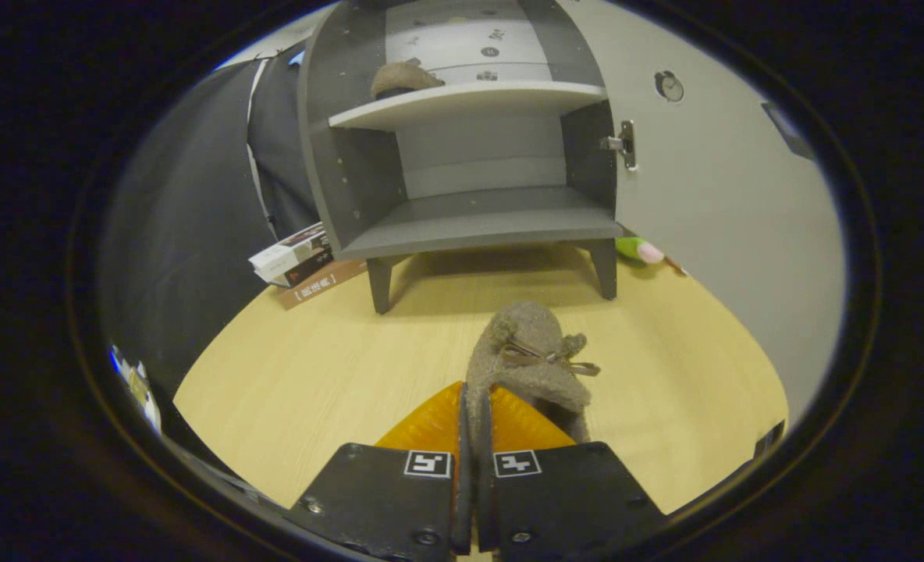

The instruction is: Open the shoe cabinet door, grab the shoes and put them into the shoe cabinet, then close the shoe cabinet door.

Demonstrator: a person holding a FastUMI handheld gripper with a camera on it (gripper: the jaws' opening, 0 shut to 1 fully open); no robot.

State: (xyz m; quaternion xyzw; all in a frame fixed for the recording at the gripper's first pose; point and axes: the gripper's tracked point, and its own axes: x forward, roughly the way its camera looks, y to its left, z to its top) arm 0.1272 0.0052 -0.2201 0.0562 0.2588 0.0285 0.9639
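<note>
Wooden floor (314,375), cabinet (462,218) door (712,195) open, one shoe (403,78) shelved; gripper (474,414) seemingly clamps the second shoe (528,359). Placing it and closing the door remain.

A mock home entryway: an open shoe cabinet (462,156) on a wooden floor (314,367) beside black cloth (189,211).

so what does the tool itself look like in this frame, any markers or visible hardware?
The tool has two flat matte black plates side by side at its base, each carrying a small square black-and-white fiducial marker near the inner edge. Round screw heads dot the plates' lower corners. Its two fingers narrow forward from the plates. No cables or sleeve in sight.
</note>
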